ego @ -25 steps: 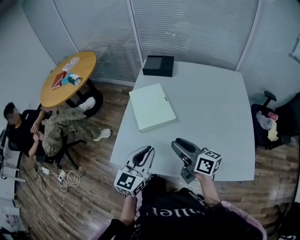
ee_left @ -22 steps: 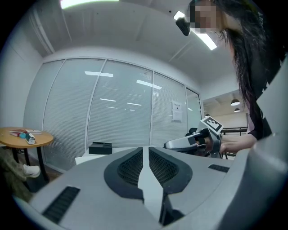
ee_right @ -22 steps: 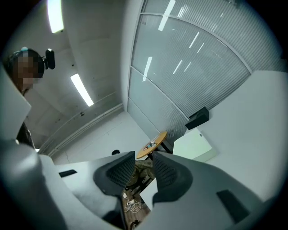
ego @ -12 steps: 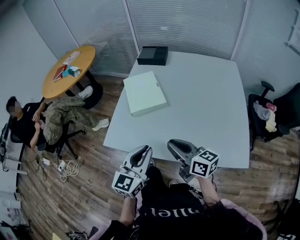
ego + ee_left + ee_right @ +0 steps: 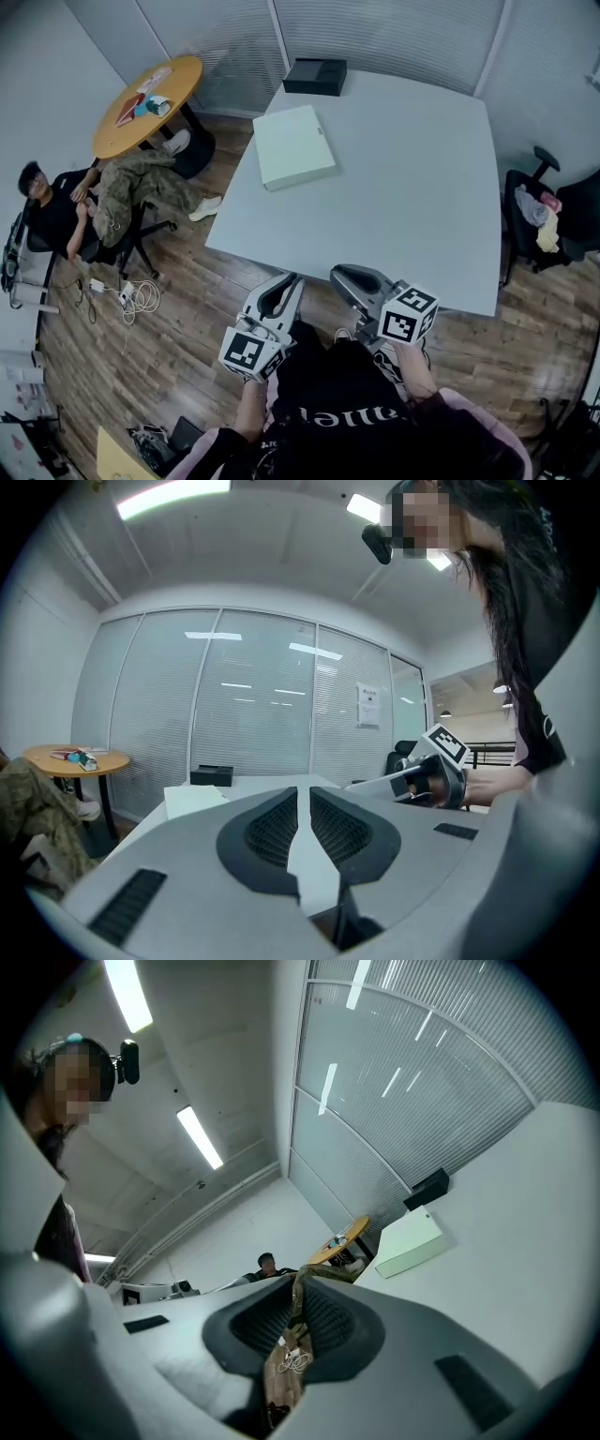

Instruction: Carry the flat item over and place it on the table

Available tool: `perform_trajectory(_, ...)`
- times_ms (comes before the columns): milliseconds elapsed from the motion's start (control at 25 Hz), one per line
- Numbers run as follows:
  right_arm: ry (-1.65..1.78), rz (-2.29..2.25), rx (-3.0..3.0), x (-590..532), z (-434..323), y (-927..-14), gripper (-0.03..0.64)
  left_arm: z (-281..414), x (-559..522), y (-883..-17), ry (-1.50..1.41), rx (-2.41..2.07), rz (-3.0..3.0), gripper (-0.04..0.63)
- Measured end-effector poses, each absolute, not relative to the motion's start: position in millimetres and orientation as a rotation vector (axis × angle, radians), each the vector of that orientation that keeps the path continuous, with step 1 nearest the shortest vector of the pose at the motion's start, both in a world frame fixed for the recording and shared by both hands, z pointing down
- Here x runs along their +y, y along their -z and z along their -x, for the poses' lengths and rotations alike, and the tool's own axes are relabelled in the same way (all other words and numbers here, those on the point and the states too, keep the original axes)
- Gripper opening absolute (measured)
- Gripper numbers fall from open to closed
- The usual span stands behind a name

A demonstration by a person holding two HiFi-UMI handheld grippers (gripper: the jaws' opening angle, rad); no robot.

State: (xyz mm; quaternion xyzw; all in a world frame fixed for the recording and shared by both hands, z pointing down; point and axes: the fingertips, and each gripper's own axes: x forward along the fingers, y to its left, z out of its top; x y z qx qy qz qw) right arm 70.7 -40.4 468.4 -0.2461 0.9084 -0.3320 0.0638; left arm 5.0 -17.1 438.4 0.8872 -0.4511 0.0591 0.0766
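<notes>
The flat item, a pale green box (image 5: pixel 293 146), lies on the far left part of the white table (image 5: pixel 403 206), apart from both grippers. It also shows in the left gripper view as a pale green box (image 5: pixel 192 799) and in the right gripper view as a pale green box (image 5: pixel 410 1239). My left gripper (image 5: pixel 289 281) hangs over the wooden floor just short of the table's near edge, shut and empty. My right gripper (image 5: pixel 339 275) is beside it, its jaws closing to a thin slit with nothing between them. In their own views both the left gripper (image 5: pixel 302 794) and the right gripper (image 5: pixel 298 1283) hold nothing.
A black box (image 5: pixel 315 75) sits at the table's far edge. A round wooden table (image 5: pixel 147 103) with small items stands at the left, with a seated person (image 5: pixel 61 220) and floor cables (image 5: pixel 131 300) near it. An office chair (image 5: pixel 548 211) with clothes is at the right.
Both grippers have drawn back from over the table's near edge to above the floor. The pale green box has stayed where it lay.
</notes>
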Motion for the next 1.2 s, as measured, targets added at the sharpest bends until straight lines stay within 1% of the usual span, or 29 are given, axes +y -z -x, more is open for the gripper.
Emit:
perform_trajectory(440,0.974,0.745,2.730,-32.8,-61.8,-460.4,0.041,-2.4,-6.6,-428.9,-0.142,-1.315,-2.682,0.058)
perform_trajectory(720,0.964,0.808,2.713,-16.2,-32.5,-459.6,0.038,32.5,12.4,-428.4,-0.169,-1.288,-2.692,0.058)
perform_trajectory(1200,0.953,0.966,2.653,47.7,18.7,-464.9,0.037,87.2,68.2,-444.1,-0.192,-1.152,-2.735,0.058)
